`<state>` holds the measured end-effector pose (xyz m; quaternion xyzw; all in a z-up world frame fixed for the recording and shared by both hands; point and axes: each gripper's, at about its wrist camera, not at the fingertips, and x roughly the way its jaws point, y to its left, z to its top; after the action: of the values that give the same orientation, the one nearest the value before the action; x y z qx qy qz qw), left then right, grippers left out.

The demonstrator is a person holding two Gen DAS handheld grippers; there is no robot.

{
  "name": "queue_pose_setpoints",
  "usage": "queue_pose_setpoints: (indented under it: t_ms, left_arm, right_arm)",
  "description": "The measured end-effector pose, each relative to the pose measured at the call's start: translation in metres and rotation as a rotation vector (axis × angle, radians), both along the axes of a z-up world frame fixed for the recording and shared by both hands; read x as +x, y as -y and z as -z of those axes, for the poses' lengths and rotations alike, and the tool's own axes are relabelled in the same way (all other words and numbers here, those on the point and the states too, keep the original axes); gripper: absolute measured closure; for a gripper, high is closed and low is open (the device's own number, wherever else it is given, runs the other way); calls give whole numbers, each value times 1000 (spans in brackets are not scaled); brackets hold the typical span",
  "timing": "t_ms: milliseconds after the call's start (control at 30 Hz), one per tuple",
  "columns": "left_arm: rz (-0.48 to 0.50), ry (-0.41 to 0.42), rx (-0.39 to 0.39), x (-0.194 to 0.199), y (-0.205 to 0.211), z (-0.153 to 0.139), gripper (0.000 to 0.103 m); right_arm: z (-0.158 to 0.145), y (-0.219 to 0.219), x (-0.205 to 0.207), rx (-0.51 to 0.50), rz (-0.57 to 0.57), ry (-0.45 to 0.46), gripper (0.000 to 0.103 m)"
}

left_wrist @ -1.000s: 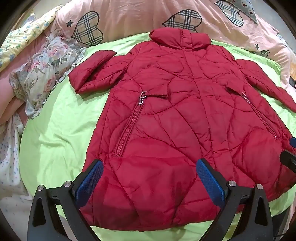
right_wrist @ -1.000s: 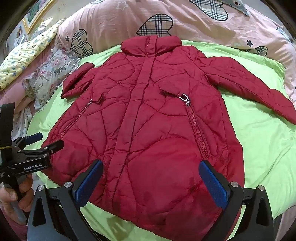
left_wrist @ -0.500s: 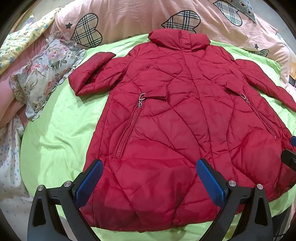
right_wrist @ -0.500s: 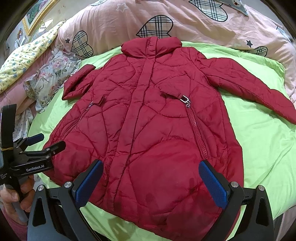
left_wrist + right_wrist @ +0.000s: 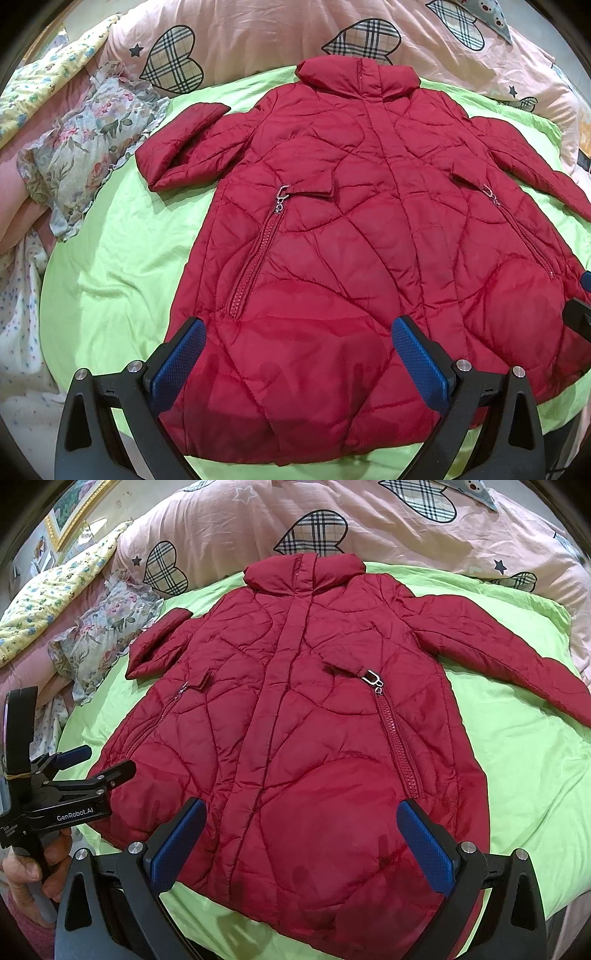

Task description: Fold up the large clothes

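A red quilted jacket [image 5: 351, 240] lies flat, front up, on a green sheet [image 5: 110, 277], collar far from me, hem near me. It also shows in the right wrist view [image 5: 295, 720]. Its left sleeve [image 5: 181, 144] is bent short; its right sleeve [image 5: 498, 653] stretches out to the right. My left gripper [image 5: 299, 354] is open and empty above the hem's left part. My right gripper [image 5: 303, 834] is open and empty above the hem's right part. The left gripper also shows at the left edge of the right wrist view [image 5: 92, 764].
A floral cloth [image 5: 85, 155] lies left of the jacket. A pink duvet with plaid hearts [image 5: 258, 40] lies beyond the collar. A yellow flowered quilt [image 5: 55, 587] is at the far left. The bed edge is just below the hem.
Both grippers have drifted slightly, so the jacket sits a little lower in both views. The jacket itself has not moved. Both grippers stay open.
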<state>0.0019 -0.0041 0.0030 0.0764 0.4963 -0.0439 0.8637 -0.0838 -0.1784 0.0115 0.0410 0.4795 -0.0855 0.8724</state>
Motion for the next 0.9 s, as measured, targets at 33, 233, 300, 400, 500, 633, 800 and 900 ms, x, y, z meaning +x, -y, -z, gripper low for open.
queue_pose_setpoints:
  t_ms: [33, 233, 300, 400, 500, 633, 800, 900]
  left_arm:
    - [1, 3, -1, 0, 0, 0, 1]
    - [1, 11, 5, 2, 1, 1, 1]
    - [1, 19, 13, 2, 2, 1, 1]
    - [1, 37, 23, 3, 3, 1, 1]
    - [2, 39, 28, 6, 4, 2, 1]
    - [5, -10, 14, 12, 4, 6, 2]
    - [9, -8, 16, 21, 1, 9, 3]
    - [6, -3, 4, 26, -1, 10, 3]
  right_arm:
    - [0, 0, 0, 2, 0, 2, 0]
    - [-1, 1, 1, 18, 0, 17, 0]
    - [0, 3, 2, 23, 3, 8, 0]
    - [0, 7, 3, 37, 10, -3, 0]
    - [1, 9, 4, 41, 13, -1, 0]
    - [-2, 13, 2, 25, 13, 32, 0]
    - [-9, 33, 0, 43, 50, 72, 0]
    - [-14, 55, -4, 57, 101, 93, 0]
